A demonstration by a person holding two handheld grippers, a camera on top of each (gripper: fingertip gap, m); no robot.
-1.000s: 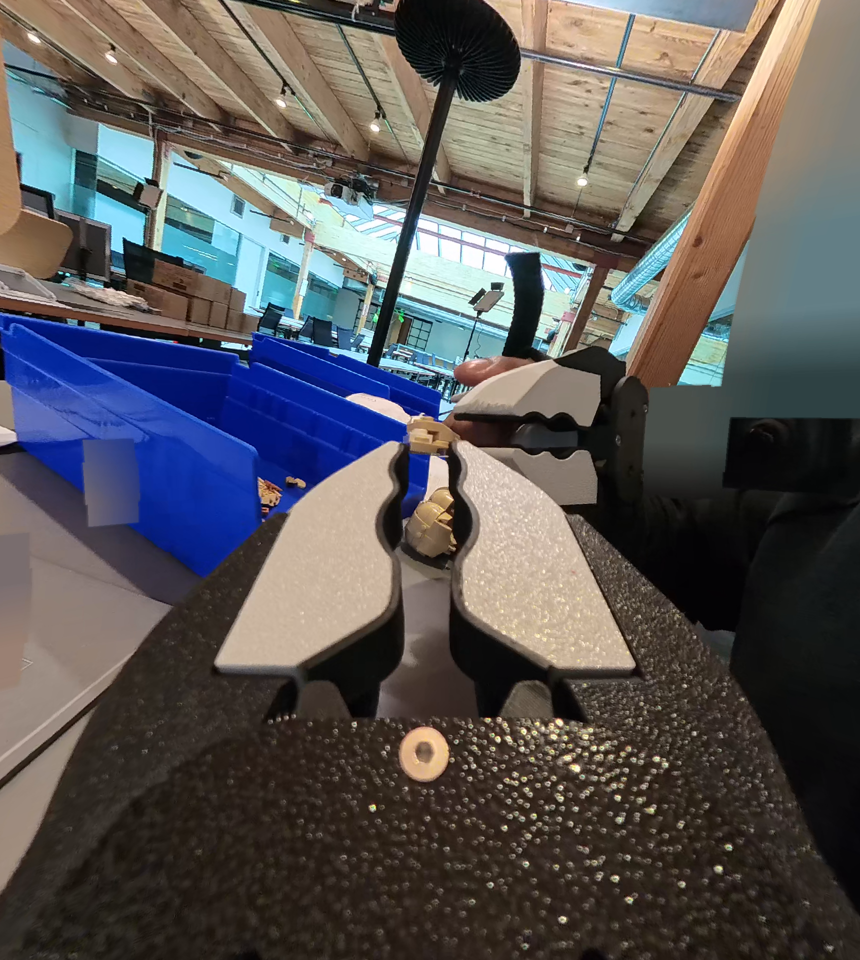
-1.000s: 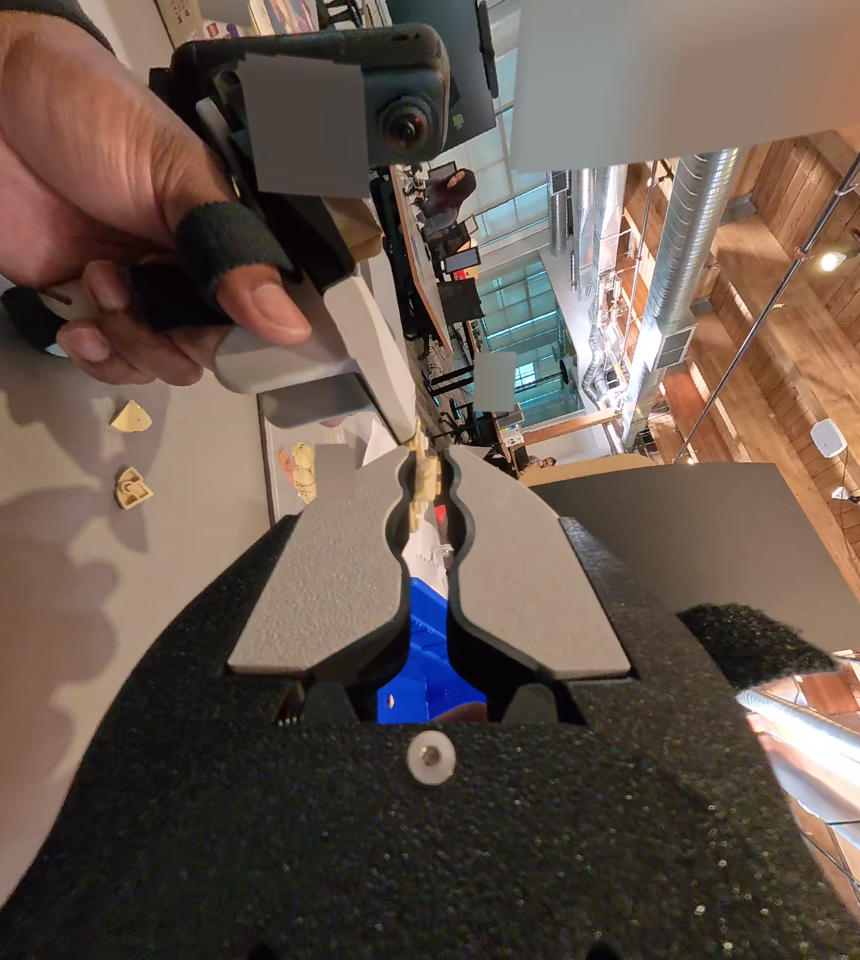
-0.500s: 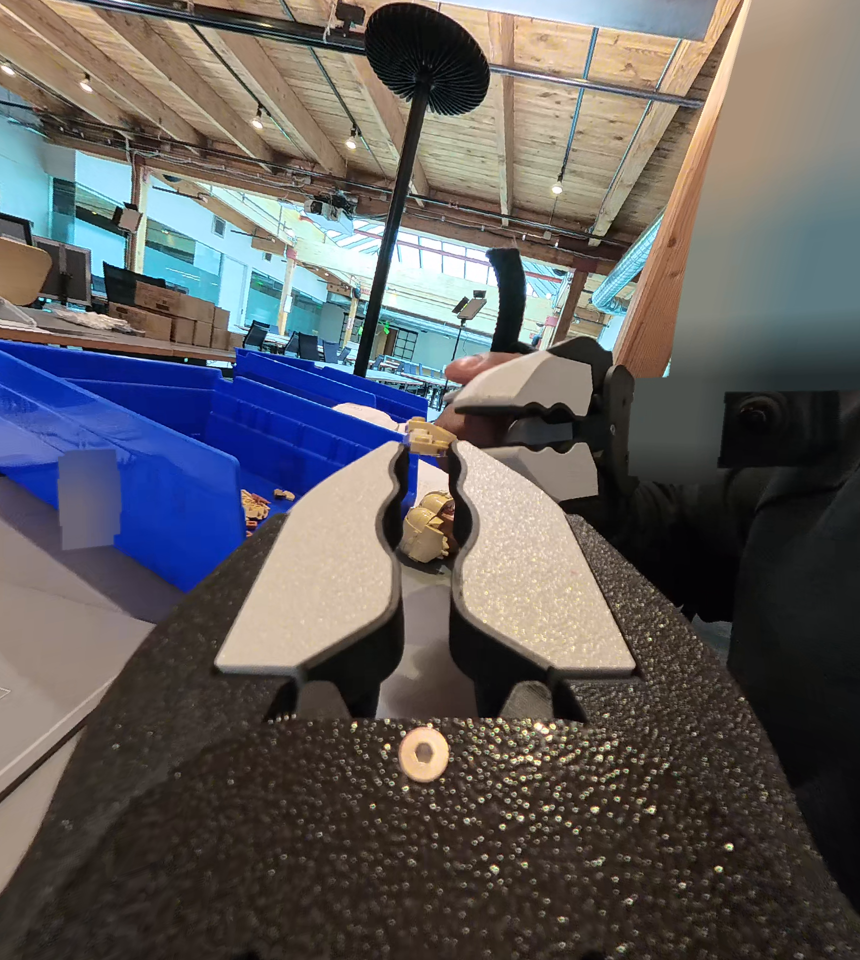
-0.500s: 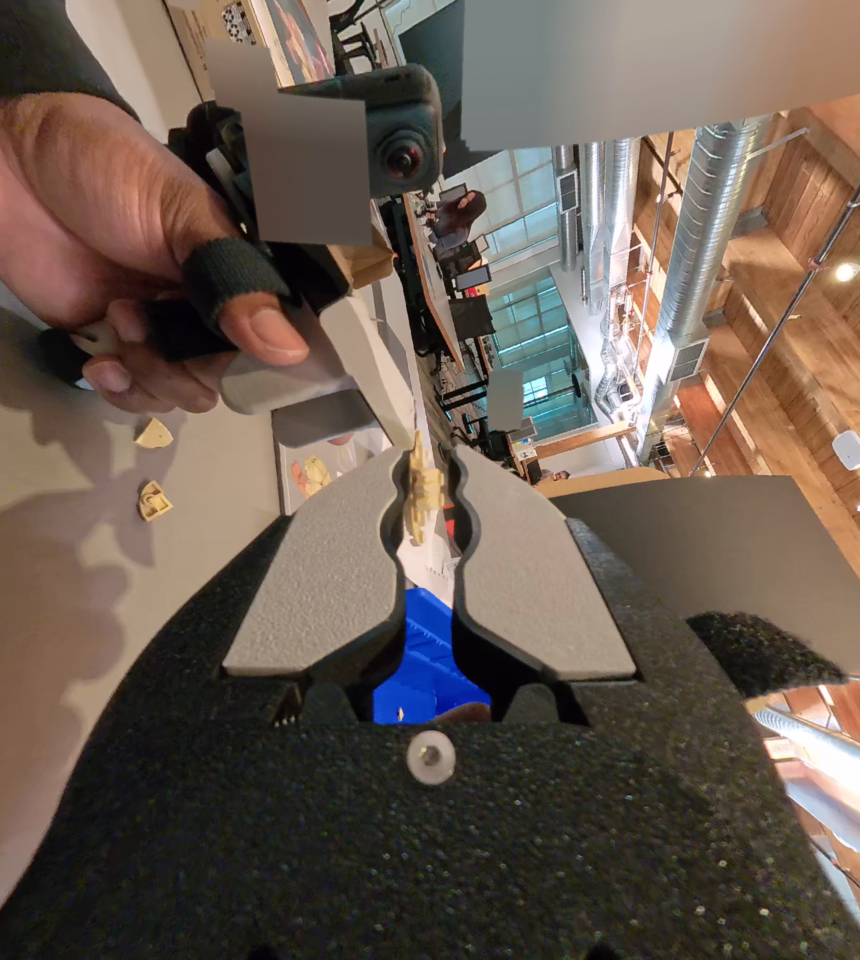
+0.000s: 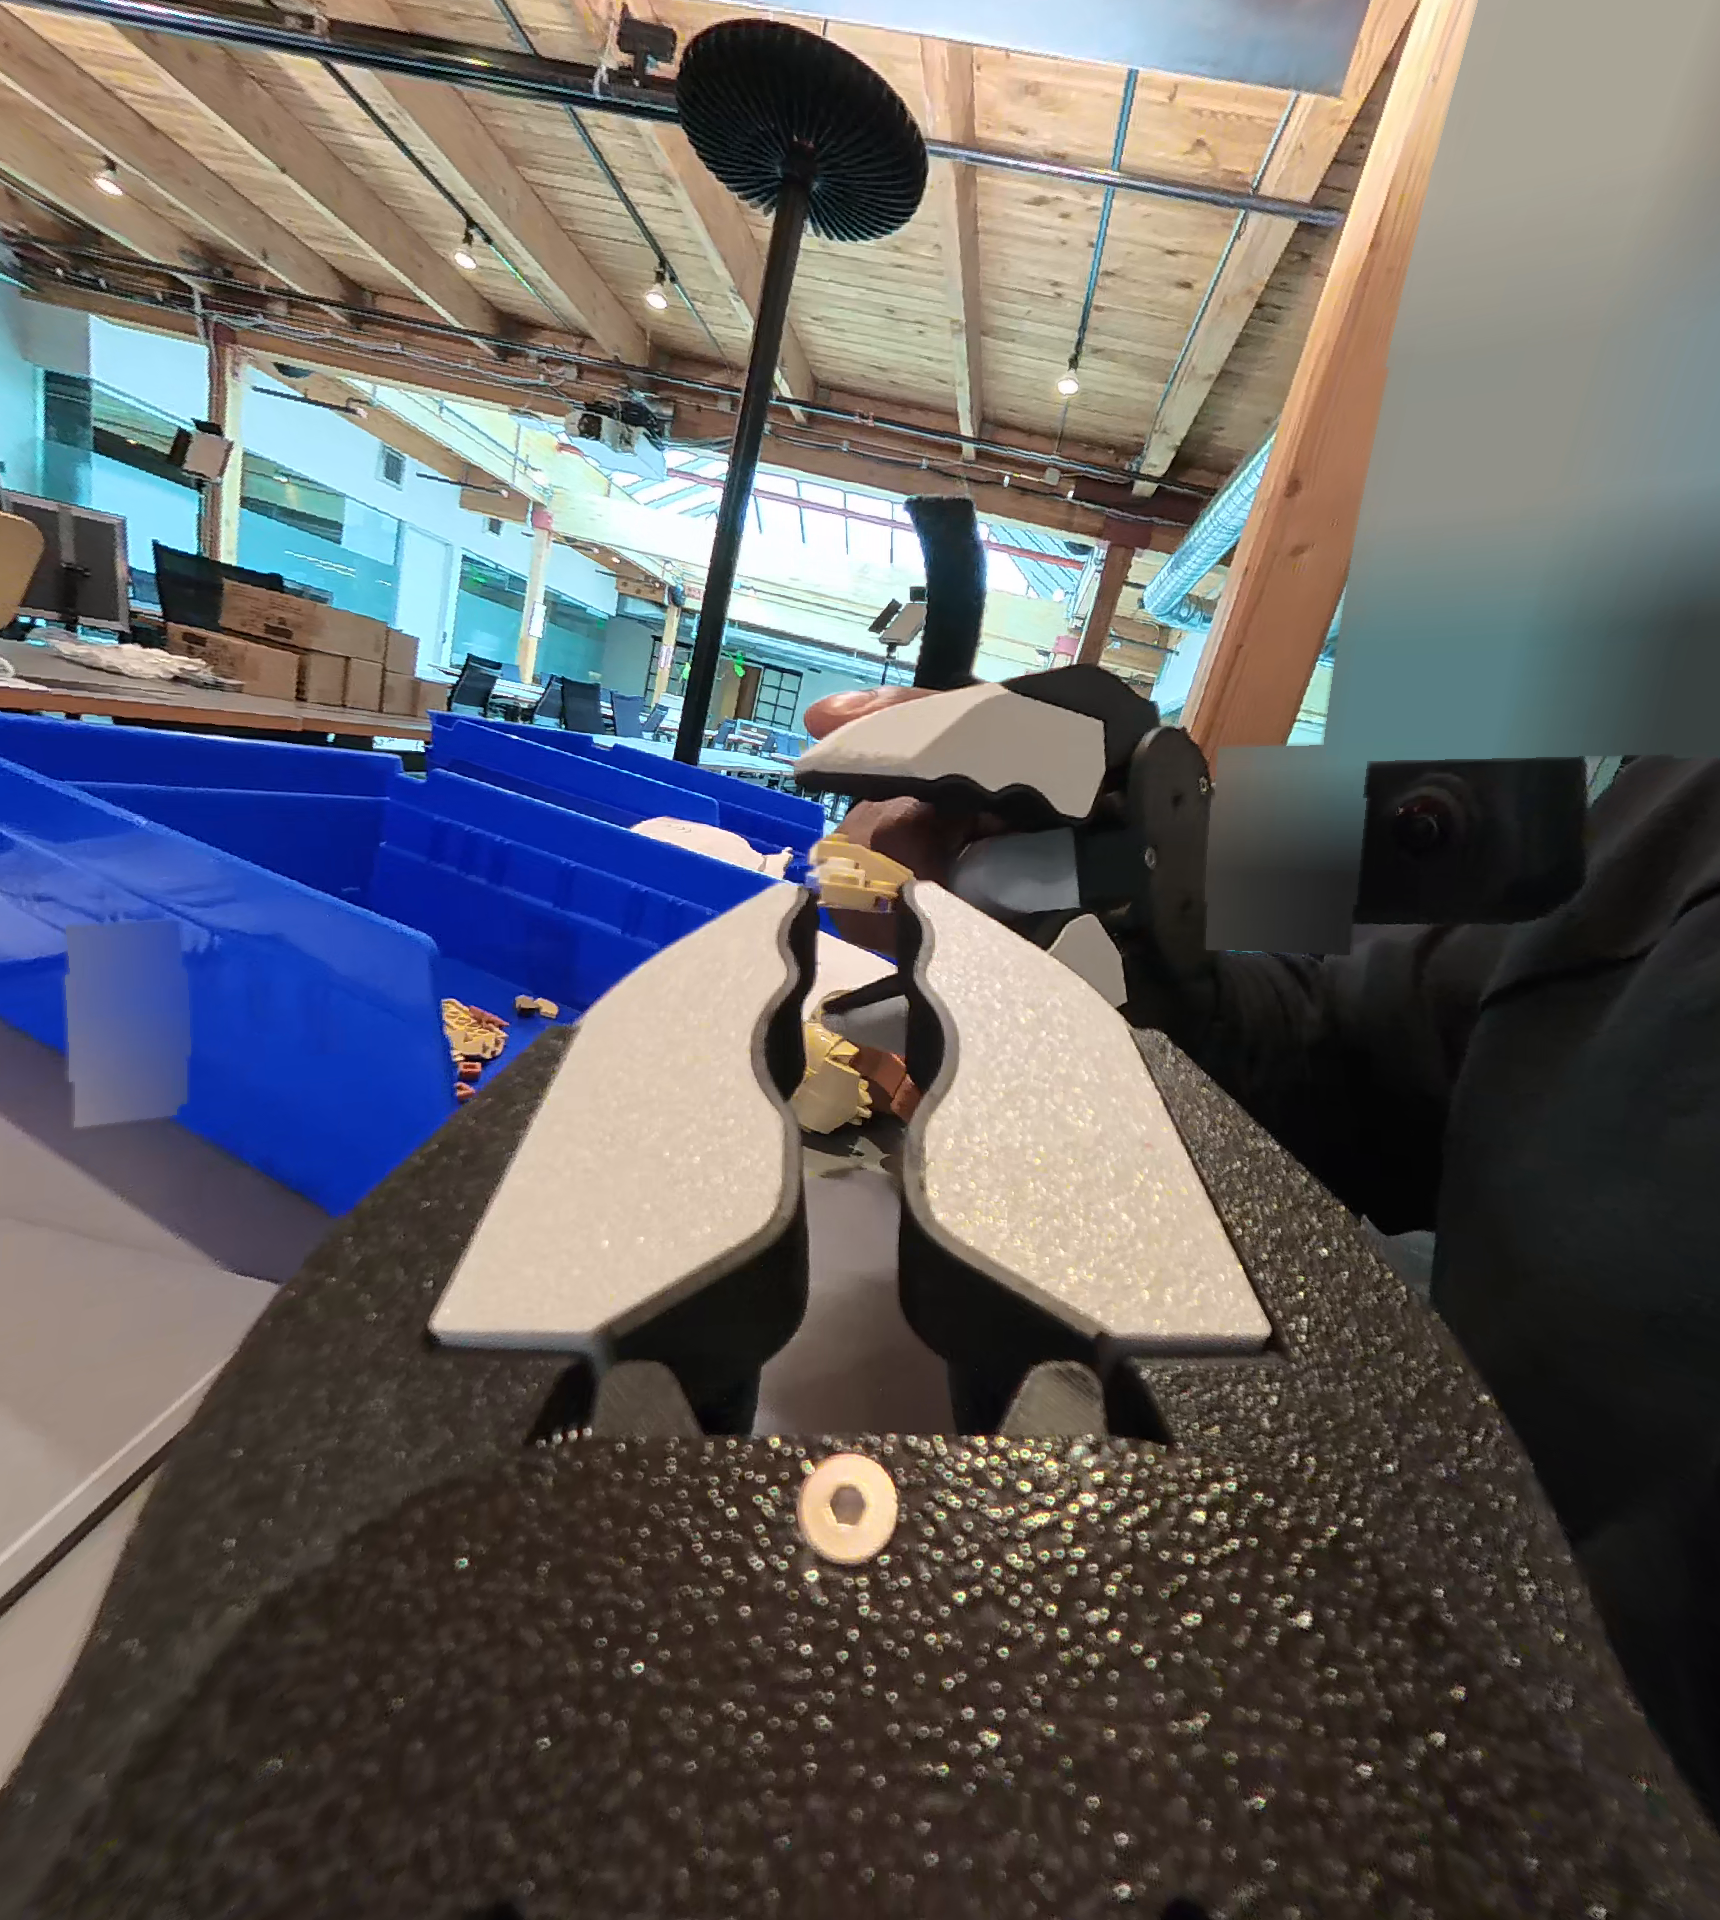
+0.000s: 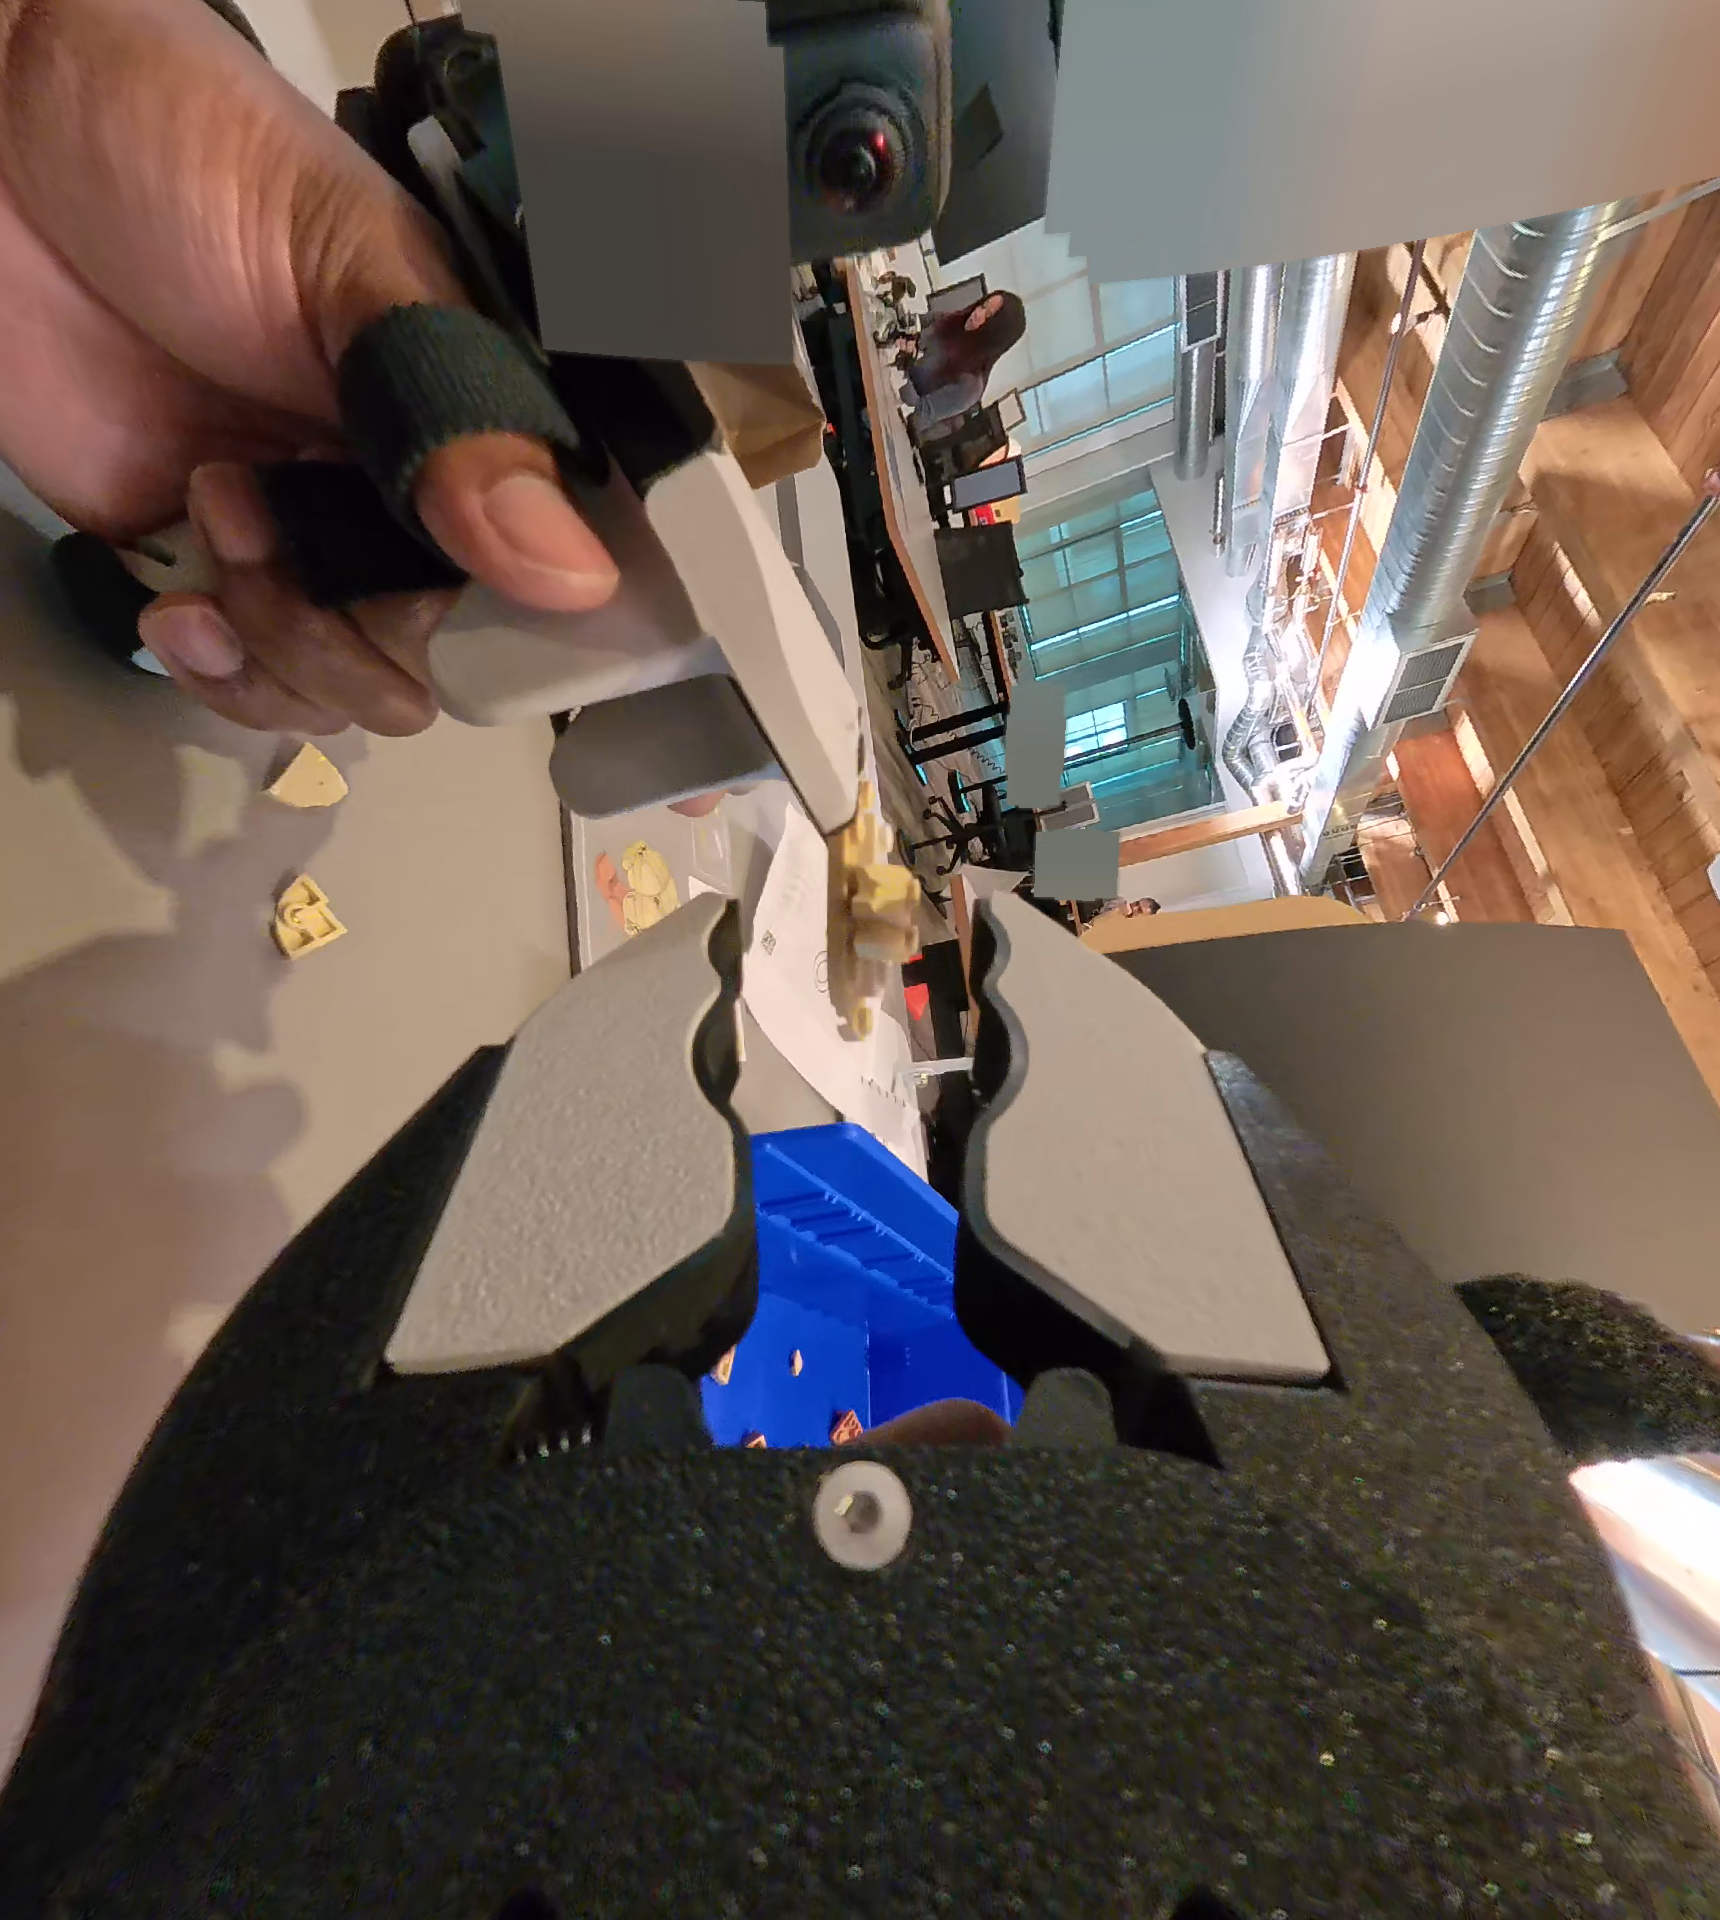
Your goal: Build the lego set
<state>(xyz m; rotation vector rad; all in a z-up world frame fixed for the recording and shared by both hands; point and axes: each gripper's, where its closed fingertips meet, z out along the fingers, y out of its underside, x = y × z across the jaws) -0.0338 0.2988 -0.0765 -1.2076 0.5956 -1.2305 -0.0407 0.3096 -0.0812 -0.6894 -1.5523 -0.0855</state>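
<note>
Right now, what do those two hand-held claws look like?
Each claw has two flat grey fingers with wavy black inner edges, on a grainy black body with one silver screw. Black fabric loops wrap the person's fingertips; the sleeve is black.

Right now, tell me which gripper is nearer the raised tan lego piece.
Left: the left gripper pinches the tan lego piece at its tips; the right gripper straddles it, open, without touching.

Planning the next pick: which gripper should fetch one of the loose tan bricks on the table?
Right. The right gripper is open and empty, while the left gripper is clamped on the tan lego piece, so probably best kept there.
</note>
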